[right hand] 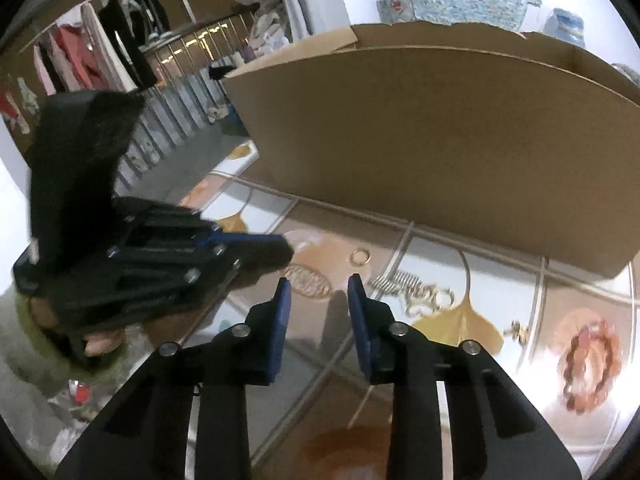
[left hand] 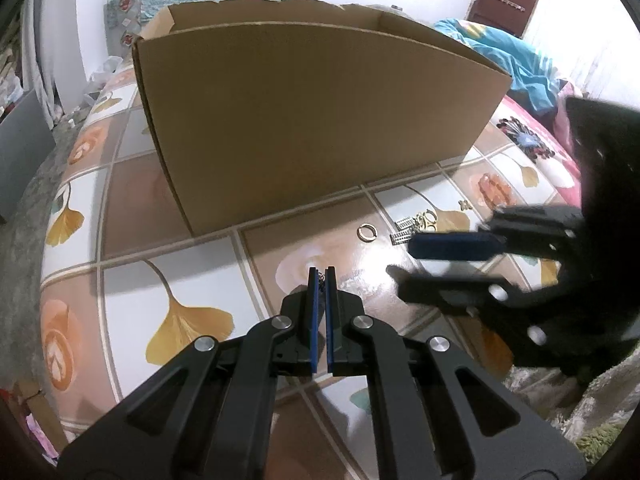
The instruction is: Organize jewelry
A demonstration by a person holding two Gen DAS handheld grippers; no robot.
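The left hand-held gripper (left hand: 320, 274) is pinched shut on a thin chain (left hand: 319, 276), ready to carry to the cardboard box (left hand: 320, 120). The right hand-held gripper (right hand: 316, 284), part open and empty, must descend onto the ring (right hand: 360, 257) on the tabletop (right hand: 440, 248).

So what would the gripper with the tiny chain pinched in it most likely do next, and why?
Probably carry it up over the rim of the cardboard box and let go. The left gripper is shut on a small chain piece, the box stands open just behind, and the other jewelry lies loose on the table in front of the box.
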